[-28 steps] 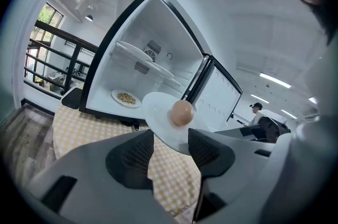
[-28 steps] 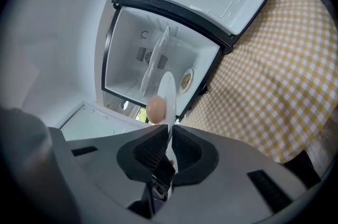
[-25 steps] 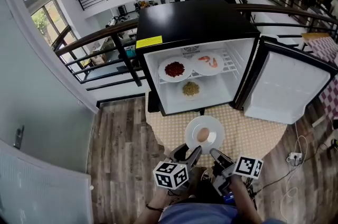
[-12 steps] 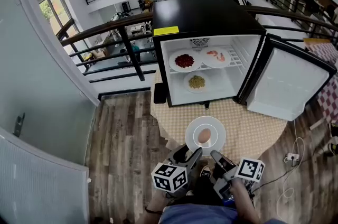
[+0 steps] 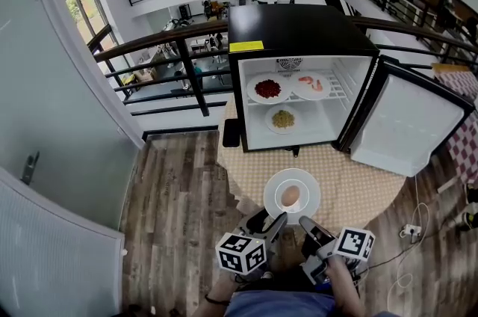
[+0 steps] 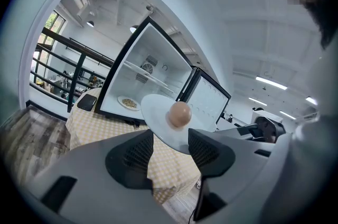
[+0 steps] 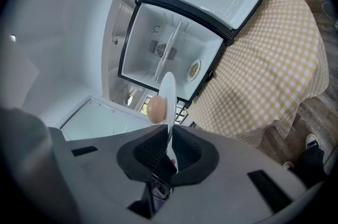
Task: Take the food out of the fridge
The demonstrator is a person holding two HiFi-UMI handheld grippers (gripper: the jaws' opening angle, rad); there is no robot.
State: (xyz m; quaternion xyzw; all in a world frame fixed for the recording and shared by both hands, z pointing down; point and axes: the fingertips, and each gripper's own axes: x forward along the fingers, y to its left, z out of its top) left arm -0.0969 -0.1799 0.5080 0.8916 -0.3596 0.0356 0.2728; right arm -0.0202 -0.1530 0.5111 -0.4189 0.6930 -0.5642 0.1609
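Observation:
A white plate (image 5: 278,184) with a brown egg (image 5: 290,195) on it hangs level over the near edge of the checked tablecloth (image 5: 351,181). My right gripper (image 5: 305,221) is shut on the plate's near rim; in the right gripper view the plate (image 7: 169,92) stands edge-on between the pads, egg (image 7: 156,109) to its left. My left gripper (image 5: 276,219) is open at the rim beside it; the plate (image 6: 156,112) and egg (image 6: 178,113) show past its parted jaws, untouched by the pads. The black fridge (image 5: 299,24) stands open behind.
Inside the fridge, a plate of red food (image 5: 267,89) and a plate of shrimp (image 5: 314,85) sit on the shelf, a plate of yellowish food (image 5: 283,119) below. The fridge door (image 5: 407,125) swings out right. A railing (image 5: 172,57) runs at left, cables (image 5: 411,229) on the wood floor.
Both grippers and the plate with the egg have drawn a little back from the fridge, towards me. The fridge sits farther right in the head view.

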